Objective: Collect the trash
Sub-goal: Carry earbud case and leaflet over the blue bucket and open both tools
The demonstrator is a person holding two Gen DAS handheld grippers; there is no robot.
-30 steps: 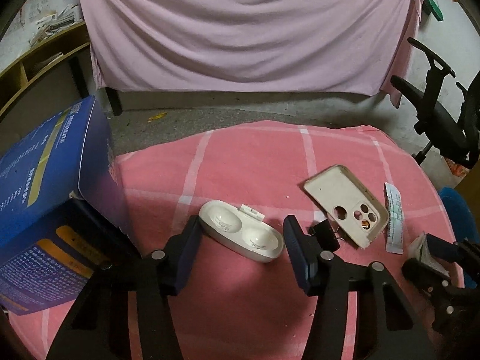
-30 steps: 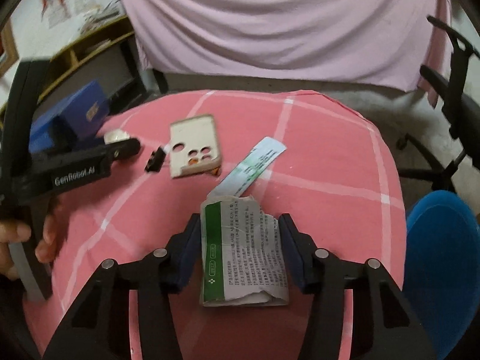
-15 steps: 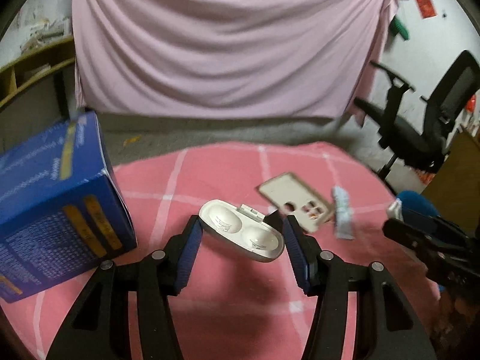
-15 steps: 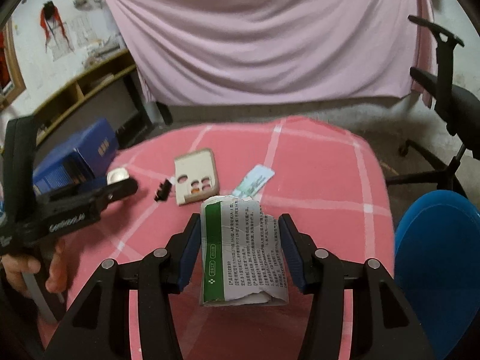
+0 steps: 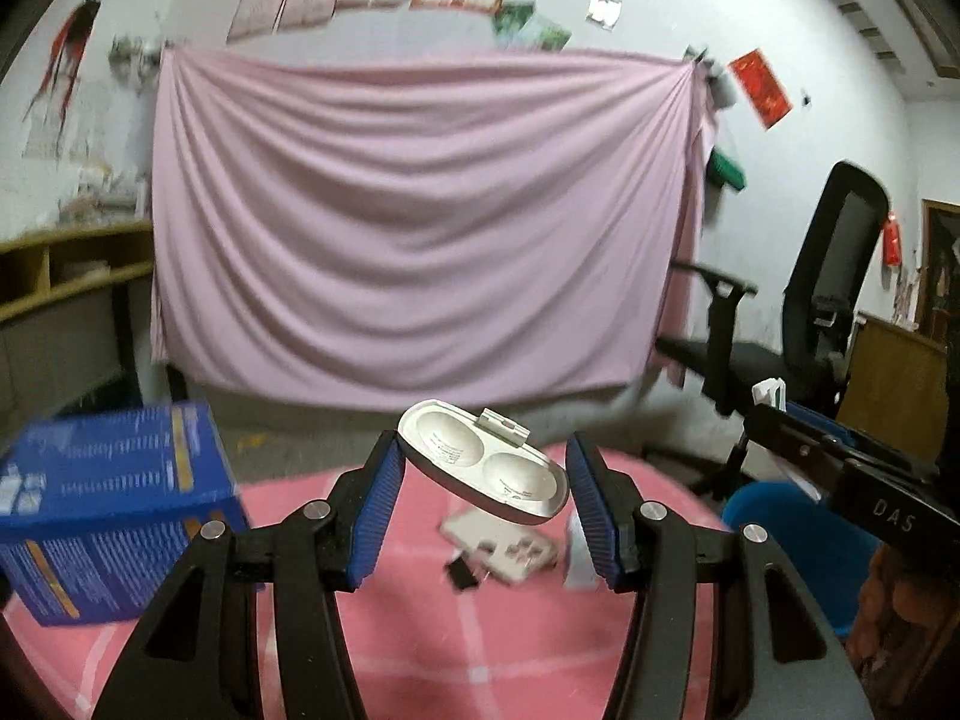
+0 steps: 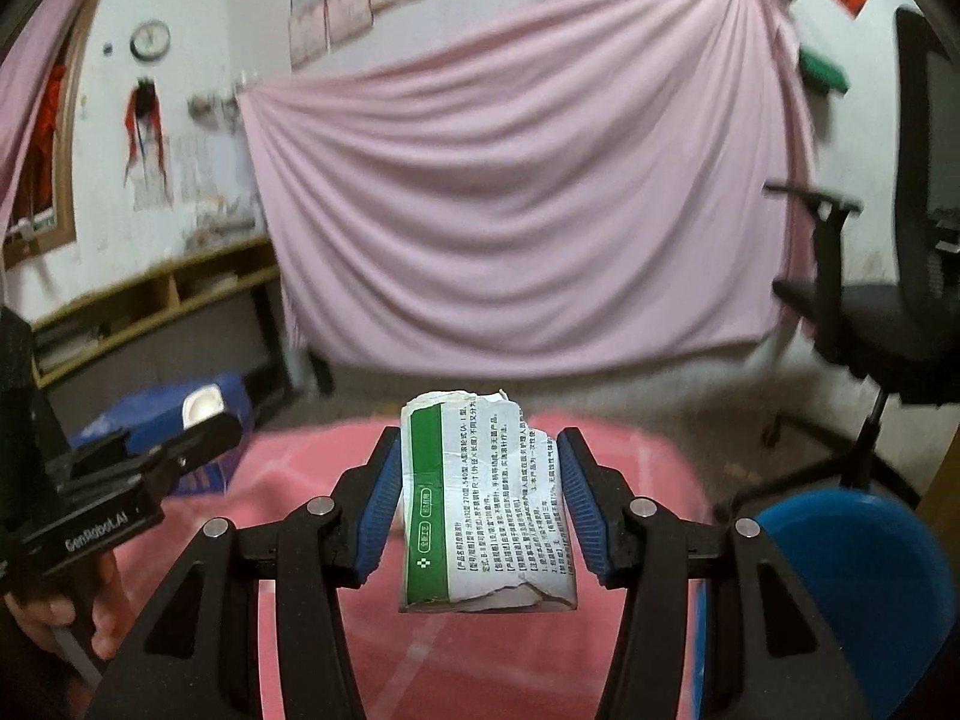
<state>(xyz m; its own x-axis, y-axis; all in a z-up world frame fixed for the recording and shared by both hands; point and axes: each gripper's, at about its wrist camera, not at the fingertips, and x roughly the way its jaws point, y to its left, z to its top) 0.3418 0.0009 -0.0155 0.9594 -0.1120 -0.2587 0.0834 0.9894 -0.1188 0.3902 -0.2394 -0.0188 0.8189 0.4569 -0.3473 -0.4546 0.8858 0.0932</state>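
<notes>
My left gripper (image 5: 483, 492) is shut on a white open earbud case (image 5: 483, 468) and holds it tilted, well above the pink checked table (image 5: 420, 648). My right gripper (image 6: 480, 498) is shut on a torn green-and-white printed paper package (image 6: 486, 504), also lifted above the table (image 6: 480, 648). A beige phone case (image 5: 510, 549), a small black clip (image 5: 462, 576) and a white wrapper strip (image 5: 576, 558) lie on the table below the left gripper. A blue round bin (image 6: 864, 588) stands low at the right; it also shows in the left wrist view (image 5: 780, 528).
A blue printed box (image 5: 114, 516) stands on the table's left side. Black office chairs (image 5: 828, 312) stand at the right. A pink cloth (image 5: 420, 228) hangs on the back wall, with wooden shelves (image 6: 156, 300) at the left.
Both grippers have risen and tilted up from the table, each still holding its item. The table objects have dropped low in view, and the wall and room now fill both views.
</notes>
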